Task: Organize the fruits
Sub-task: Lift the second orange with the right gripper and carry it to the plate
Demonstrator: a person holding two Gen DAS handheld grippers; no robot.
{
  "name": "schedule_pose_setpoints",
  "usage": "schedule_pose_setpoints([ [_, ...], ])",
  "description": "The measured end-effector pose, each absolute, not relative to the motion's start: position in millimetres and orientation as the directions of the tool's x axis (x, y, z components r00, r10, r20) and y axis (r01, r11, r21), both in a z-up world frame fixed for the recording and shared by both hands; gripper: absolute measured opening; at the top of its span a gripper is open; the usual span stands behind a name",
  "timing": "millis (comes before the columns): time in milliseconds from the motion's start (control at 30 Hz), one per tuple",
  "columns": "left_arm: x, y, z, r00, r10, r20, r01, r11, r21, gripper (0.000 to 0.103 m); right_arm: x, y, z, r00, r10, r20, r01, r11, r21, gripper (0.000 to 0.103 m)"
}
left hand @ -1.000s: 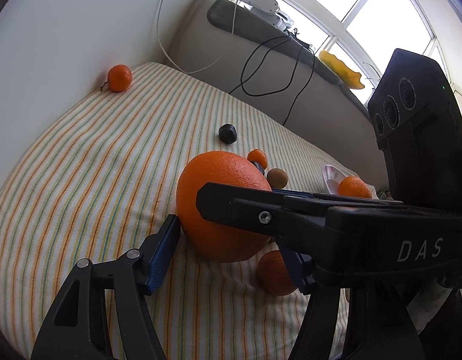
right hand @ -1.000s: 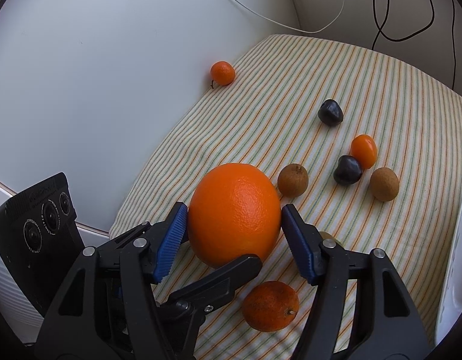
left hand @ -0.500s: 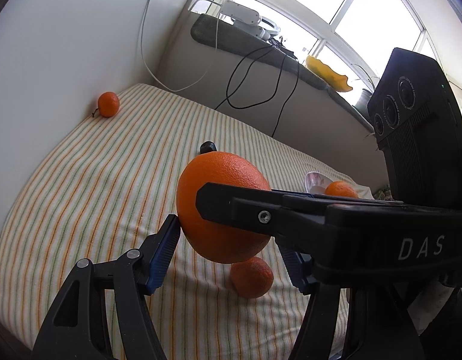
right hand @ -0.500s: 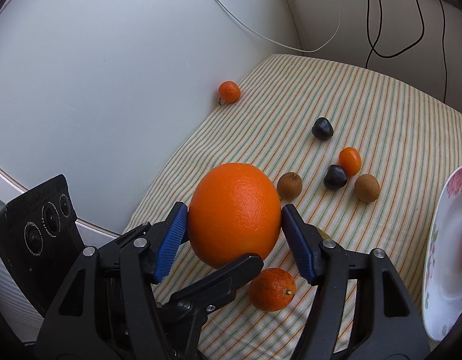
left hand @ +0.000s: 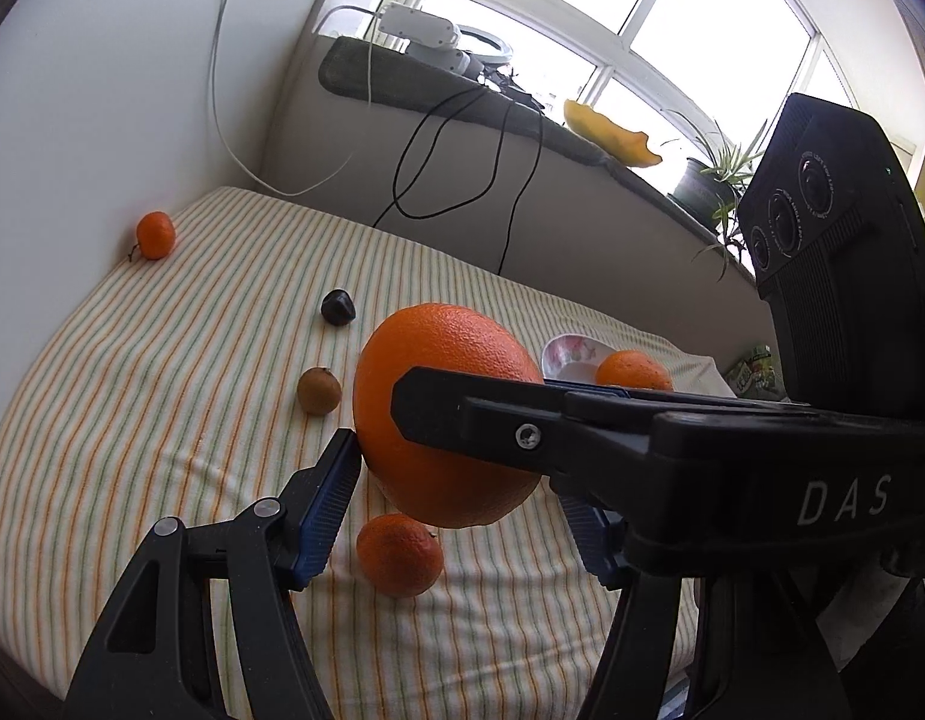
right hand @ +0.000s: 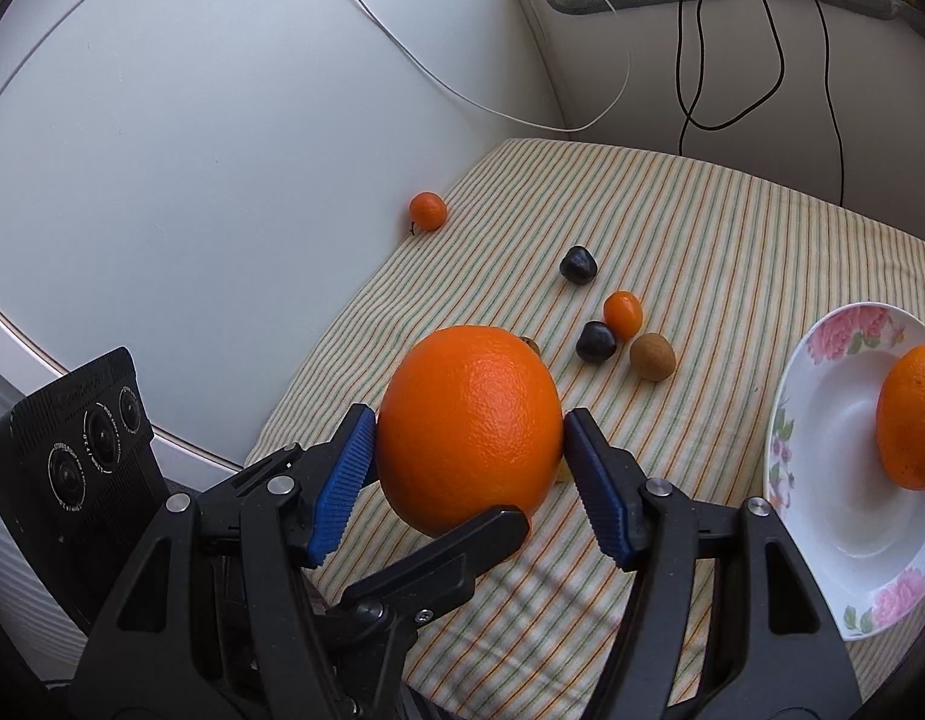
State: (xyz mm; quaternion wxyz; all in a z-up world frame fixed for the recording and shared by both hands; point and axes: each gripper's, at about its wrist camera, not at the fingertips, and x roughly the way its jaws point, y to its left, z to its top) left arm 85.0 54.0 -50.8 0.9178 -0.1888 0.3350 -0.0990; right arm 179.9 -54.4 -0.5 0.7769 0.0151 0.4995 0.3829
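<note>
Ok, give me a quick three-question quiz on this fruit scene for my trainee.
1. True or false: the floral plate is empty.
2. The right gripper is shut on: A) a brown fruit, B) the large orange, C) nothing.
3. In the right wrist view, how many dark fruits lie on the striped cloth?

Key: 1 false, a smaller orange sits in it; 2 B; 3 two.

White wall (left hand: 102, 90); bright window (left hand: 672, 12) above grey sill (left hand: 462, 90).
</note>
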Motion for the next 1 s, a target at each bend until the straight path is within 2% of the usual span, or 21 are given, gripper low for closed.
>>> schedule_pose_setpoints([
  [1000,121,-75,-49,0.659,-0.452,-0.601,0.251,0.885,-0.391,0.064,187,-203,4,0.345,0.546,-0.764,-0.411,0.819,0.4,0.068],
])
